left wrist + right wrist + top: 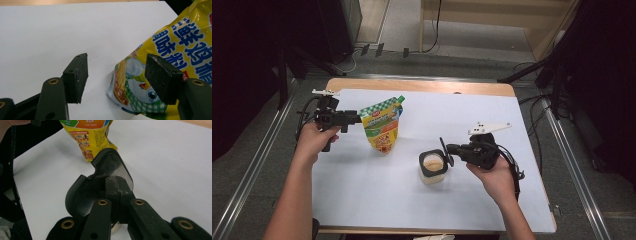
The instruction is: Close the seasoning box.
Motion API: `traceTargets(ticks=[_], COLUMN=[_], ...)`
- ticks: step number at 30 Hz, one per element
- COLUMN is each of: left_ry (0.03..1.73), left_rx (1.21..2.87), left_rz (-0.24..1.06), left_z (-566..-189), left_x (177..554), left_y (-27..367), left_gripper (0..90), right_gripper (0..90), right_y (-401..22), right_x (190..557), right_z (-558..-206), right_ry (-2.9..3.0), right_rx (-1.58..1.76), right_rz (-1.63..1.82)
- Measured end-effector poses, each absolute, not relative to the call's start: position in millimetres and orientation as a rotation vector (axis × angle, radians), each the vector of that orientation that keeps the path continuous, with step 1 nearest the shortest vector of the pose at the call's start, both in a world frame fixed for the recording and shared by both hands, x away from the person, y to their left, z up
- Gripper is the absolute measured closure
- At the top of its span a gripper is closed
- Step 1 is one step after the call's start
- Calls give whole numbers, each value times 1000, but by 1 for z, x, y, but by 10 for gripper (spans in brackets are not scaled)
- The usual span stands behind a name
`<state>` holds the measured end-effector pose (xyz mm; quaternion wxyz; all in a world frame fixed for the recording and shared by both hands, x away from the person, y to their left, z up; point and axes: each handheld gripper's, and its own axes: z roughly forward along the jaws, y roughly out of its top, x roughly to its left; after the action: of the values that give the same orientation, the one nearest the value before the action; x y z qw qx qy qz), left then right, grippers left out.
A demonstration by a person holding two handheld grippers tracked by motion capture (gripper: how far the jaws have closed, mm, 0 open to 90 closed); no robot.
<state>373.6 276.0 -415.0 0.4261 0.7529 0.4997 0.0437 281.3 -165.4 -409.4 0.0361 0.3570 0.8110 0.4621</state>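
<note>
Seasoning pouch [382, 124], yellow and green, stands upright at the white mat's [362, 200] left-centre. Left gripper [357, 119] reaches its upper edge; jaws spread, one pad against the pouch face. Right gripper [446, 151] pinches a black lid [100, 185], jaws pressed together, just beside the open jar [433, 167] of beige powder.

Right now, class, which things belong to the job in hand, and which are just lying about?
Job in hand: yellow pouch; jar; black lid, clamped by right gripper; left gripper, open beside the pouch.
Lying about: floor cable.
</note>
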Motion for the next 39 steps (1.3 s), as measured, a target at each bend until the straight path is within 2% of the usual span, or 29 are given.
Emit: traceTargets(ticks=[24, 39], left_ry=[1243, 1247], left_rx=[1894, 1900], left_rz=[108, 106], left_z=[-416, -417], left_x=[373, 374], left_y=[276, 276], left_gripper=[360, 359], right_gripper=[900, 900], right_y=[-140, -119], right_x=[274, 272], right_z=[-417, -435], right_ry=[2569, 2660], right_rx=[1010, 939], right_rz=[1427, 1374])
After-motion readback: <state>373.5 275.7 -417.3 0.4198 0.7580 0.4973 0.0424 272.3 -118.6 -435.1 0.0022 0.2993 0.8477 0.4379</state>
